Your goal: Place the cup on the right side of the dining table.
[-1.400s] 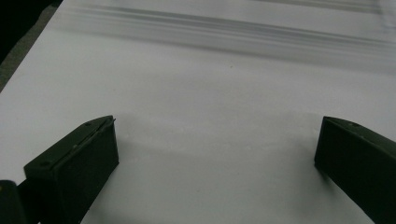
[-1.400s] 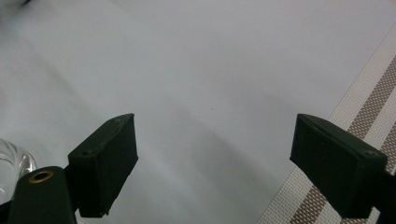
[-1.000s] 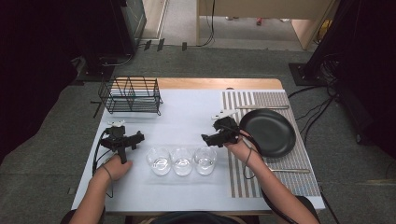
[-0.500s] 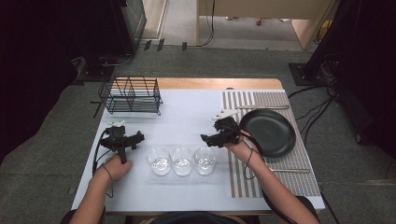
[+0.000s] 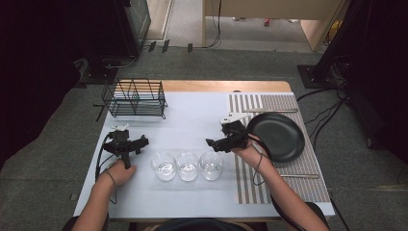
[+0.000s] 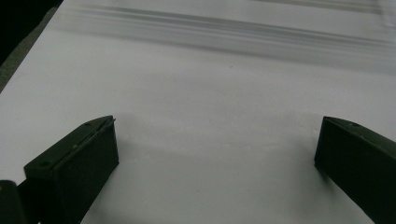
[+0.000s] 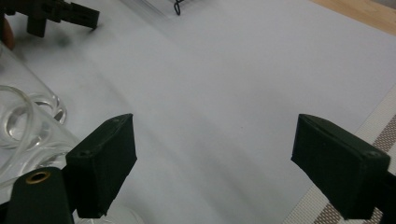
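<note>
Three clear glasses stand in a row near the table's front: left [image 5: 164, 166], middle [image 5: 187, 166], right [image 5: 211, 164]. My left gripper [image 5: 143, 141] hovers left of the row and points right. It is open [image 6: 217, 144] over bare white tabletop. My right gripper [image 5: 210, 143] sits just above the right glass, pointing left. Its jaws have just been opening and it stands open [image 7: 215, 163] with nothing between them. In the right gripper view a glass rim [image 7: 23, 126] lies left of the left jaw, and the other gripper [image 7: 60, 14] shows farther off.
A black wire rack [image 5: 134, 97] stands at the back left. On the right, a black plate [image 5: 275, 136] rests on a striped placemat [image 5: 288, 103], close behind my right hand. The white table cover [image 5: 192, 115] stretches between rack and glasses.
</note>
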A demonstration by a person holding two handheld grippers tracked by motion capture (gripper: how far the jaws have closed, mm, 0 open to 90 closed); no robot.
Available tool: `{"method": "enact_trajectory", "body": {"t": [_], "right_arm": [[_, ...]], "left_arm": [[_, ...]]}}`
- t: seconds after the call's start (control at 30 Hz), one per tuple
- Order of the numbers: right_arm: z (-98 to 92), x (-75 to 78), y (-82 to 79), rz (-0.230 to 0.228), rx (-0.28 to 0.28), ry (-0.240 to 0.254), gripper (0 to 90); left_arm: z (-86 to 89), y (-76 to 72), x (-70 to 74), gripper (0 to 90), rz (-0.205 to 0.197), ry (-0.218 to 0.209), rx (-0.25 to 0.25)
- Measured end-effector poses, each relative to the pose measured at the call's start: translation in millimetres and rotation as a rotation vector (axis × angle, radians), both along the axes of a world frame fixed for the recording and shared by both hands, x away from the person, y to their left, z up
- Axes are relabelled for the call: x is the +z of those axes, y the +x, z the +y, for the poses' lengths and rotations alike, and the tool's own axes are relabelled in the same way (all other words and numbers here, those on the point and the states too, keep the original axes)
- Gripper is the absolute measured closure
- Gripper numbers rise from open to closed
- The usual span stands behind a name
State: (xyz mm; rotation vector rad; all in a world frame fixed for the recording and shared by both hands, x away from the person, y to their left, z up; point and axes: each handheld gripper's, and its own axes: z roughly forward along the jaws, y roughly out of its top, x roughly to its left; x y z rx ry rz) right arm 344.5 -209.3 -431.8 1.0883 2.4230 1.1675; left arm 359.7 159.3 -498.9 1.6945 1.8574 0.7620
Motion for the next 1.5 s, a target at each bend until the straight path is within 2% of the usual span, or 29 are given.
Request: {"method": "enact_trajectory", "body": {"t": [0.03, 0.13, 0.17, 0.3, 0.5, 0.8, 1.0, 1.4, 1.5], "right_arm": [[0.1, 0.0, -0.2, 0.008, 0.009, 0.009, 12.6], [2.1, -0.3, -1.6, 0.04, 0.056, 0.016, 0.7], [3.2, -0.7, -2.6, 0.035, 0.069, 0.012, 0.0], [6.7, 1.0, -5.9, 0.02, 0.102, 0.014, 0.0], [7.0, 2.3, -7.7, 0.028, 0.115, 0.019, 0.0], [8.9, 5.4, -12.1, 0.017, 0.149, 0.028, 0.0], [12.2, 4.4, -17.7, -0.001, 0.219, 0.015, 0.0], [12.6, 6.4, -20.4, 0.008, 0.245, 0.045, 0.0], [15.3, 4.9, -22.3, 0.0, 0.269, 0.027, 0.0]], "left_arm": [[0.0, 0.0, 0.0, 0.0, 0.0, 0.0, 0.0], [0.0, 0.0, 0.0, 0.0, -0.001, -0.001, 0.0], [0.0, 0.0, 0.0, 0.0, -0.001, 0.0, 0.0], [0.0, 0.0, 0.0, 0.0, -0.001, 0.0, 0.0], [0.0, 0.0, 0.0, 0.0, 0.0, -0.001, 0.0], [0.0, 0.0, 0.0, 0.0, 0.0, 0.0, 0.0], [0.0, -0.1, 0.0, 0.0, 0.0, 0.0, 0.0], [0.0, -0.2, -0.1, 0.0, -0.002, -0.001, 0.001], [0.0, -0.2, -0.1, 0.0, -0.002, -0.001, 0.001]]}}
